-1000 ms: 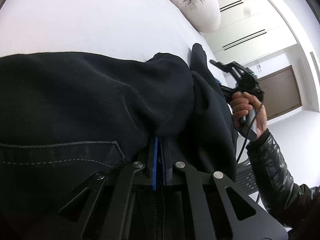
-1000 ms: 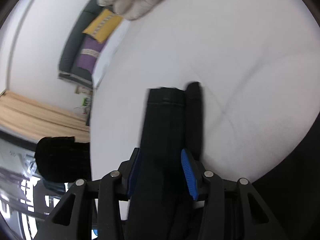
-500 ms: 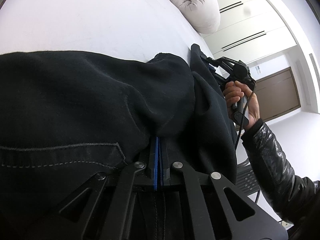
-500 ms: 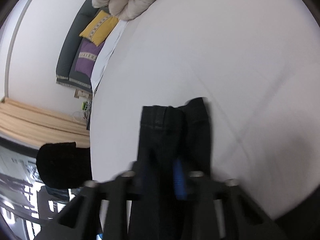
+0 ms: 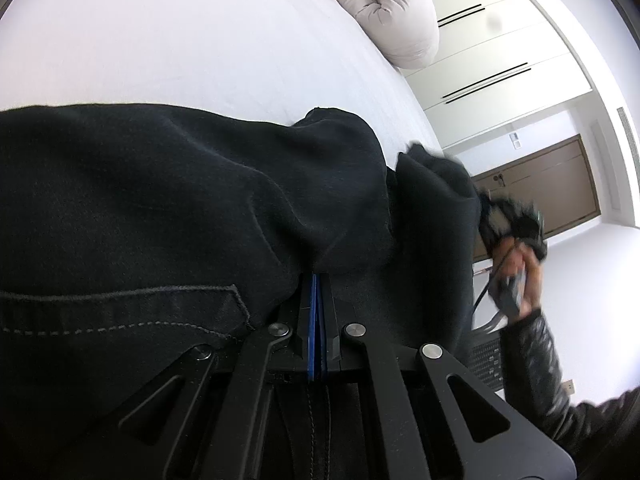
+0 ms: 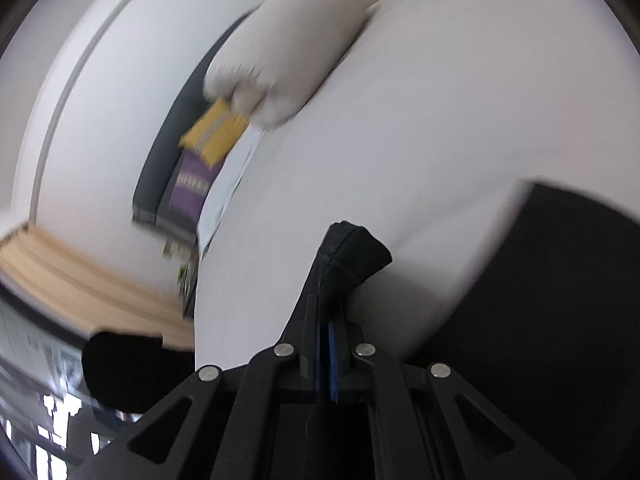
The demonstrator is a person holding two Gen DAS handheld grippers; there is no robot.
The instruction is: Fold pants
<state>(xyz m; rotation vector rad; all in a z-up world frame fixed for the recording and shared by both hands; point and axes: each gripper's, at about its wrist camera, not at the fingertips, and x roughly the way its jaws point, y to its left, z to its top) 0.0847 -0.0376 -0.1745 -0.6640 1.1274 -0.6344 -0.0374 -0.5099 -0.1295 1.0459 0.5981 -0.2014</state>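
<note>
The black pants lie bunched on the white bed, filling the lower left wrist view, with a stitched pocket seam at the left. My left gripper is shut on a fold of the pants, its blue pads pressed together. My right gripper is shut on a pant leg end and holds it lifted off the bed. In the left wrist view the right gripper shows blurred at the right, in the person's hand, with black cloth hanging from it. More of the pants shows at the lower right.
A pale rolled duvet lies at the far end of the bed. White wardrobes and a brown door stand beyond. A dark sofa with a yellow cushion and a purple cushion is beside the bed.
My right gripper has shut on the pant leg end and lifted it, swinging fast. My left gripper stays shut on the pants in the same place.
</note>
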